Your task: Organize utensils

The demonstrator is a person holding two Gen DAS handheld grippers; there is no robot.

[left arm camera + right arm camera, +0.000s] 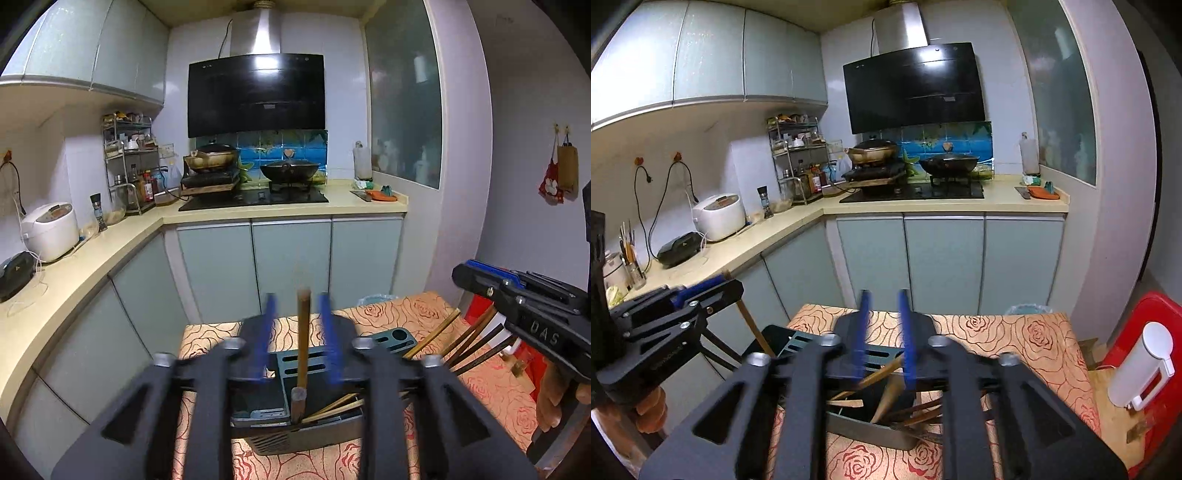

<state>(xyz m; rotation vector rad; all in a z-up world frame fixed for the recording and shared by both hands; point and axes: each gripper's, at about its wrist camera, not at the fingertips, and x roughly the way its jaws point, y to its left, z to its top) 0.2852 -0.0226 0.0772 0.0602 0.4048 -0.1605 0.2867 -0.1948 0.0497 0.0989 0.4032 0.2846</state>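
Both hand-held grippers [297, 339] [884, 336] hang spread over the utensil holder [295, 424], chopsticks [476, 343] jutting between them.

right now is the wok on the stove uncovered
No, the wok has a dark lid with a knob sitting on it.

This is a small home kitchen. A slanted black glass range hood [256, 94] with a steel chimney hangs over a black glass gas hob [255, 199], where a dark lidded wok [289, 169] sits on a burner before blue sea-scene wall tiles [280, 147]. Pale grey-green cabinets [291, 258] run under a cream L-shaped counter [122, 240] and along the wall above. A white rice cooker [50, 230], a tiered metal rack of seasoning bottles [131, 162] and a pepper grinder [98, 211] stand there. A rose-patterned cloth covers the table [1015, 332].
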